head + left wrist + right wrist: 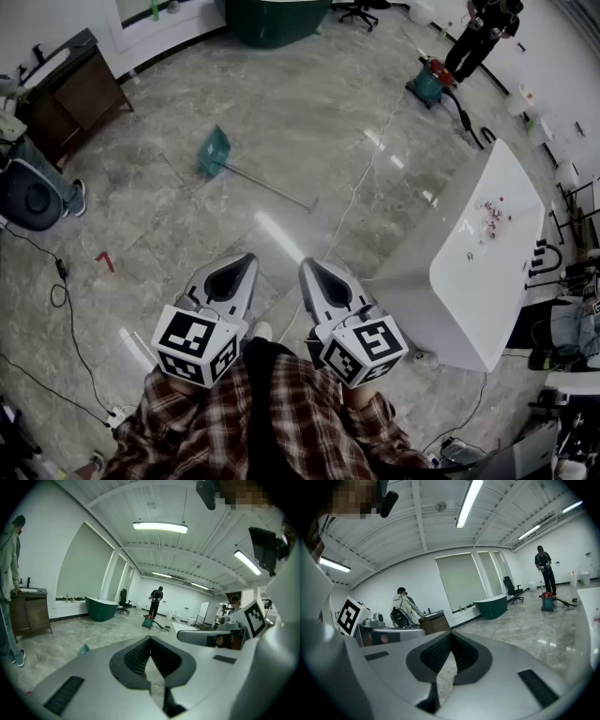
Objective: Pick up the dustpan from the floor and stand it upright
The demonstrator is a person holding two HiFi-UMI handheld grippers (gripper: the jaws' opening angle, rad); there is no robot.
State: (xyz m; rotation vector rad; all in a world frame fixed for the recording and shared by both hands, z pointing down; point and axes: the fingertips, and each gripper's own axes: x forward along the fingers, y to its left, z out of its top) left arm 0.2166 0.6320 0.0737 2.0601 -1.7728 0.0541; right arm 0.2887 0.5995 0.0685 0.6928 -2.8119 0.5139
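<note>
The teal dustpan [214,150] lies flat on the floor [309,103], well ahead of both tongs. Its pan end is nearer the left tongs [241,266] and its long handle [272,187] slants toward the right tongs [312,272]. Both tongs are pinched together and empty.

Grey marble floor [281,122], white table [469,291], green tub [272,19].

The left gripper [150,640] has its 2 jaws closed together, with nothing between them. Beyond it, to the left, part of a teal dustpan [84,648] shows on the marble floor [70,637]. Far off, 1 person [156,601] stands beside a vacuum [148,620].
</note>
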